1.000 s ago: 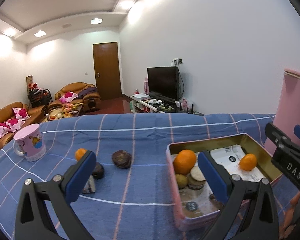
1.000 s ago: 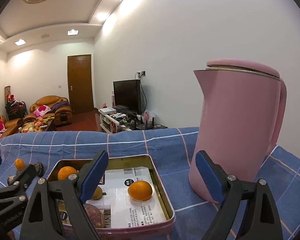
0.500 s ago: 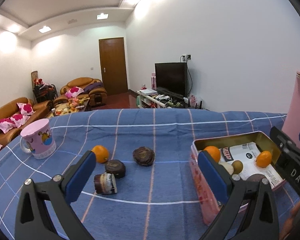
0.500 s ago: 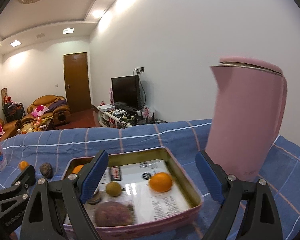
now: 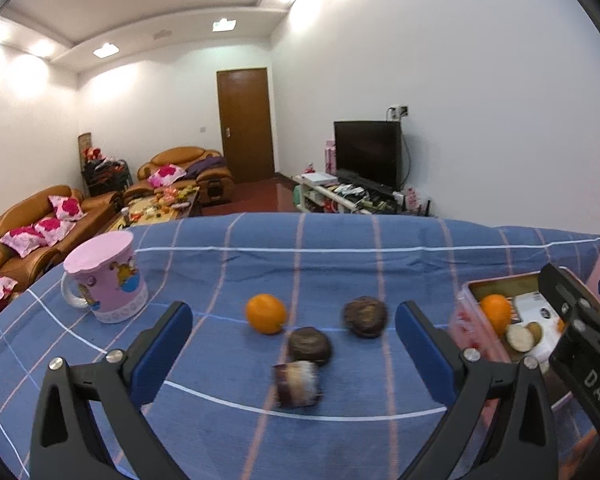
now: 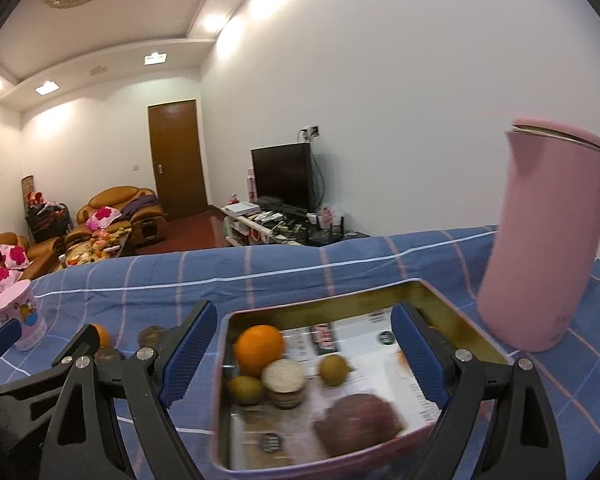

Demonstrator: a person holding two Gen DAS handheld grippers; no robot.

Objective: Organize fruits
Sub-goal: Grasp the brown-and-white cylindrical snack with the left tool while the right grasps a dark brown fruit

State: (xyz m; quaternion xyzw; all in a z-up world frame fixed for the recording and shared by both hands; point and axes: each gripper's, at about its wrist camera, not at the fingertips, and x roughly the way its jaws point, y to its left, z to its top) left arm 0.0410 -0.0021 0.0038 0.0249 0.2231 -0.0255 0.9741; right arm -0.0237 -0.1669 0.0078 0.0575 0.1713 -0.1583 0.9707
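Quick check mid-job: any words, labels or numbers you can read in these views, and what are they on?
"DAS": white letters on the black right gripper body, left wrist view; cut off at the frame edge.
Printed paper lining the tin: too blurred to read.
Cartoon print on the pink mug: no legible words.

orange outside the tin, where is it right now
In the left wrist view the loose orange lies on the blue cloth, between the pink mug on its left and two dark round fruits on its right.
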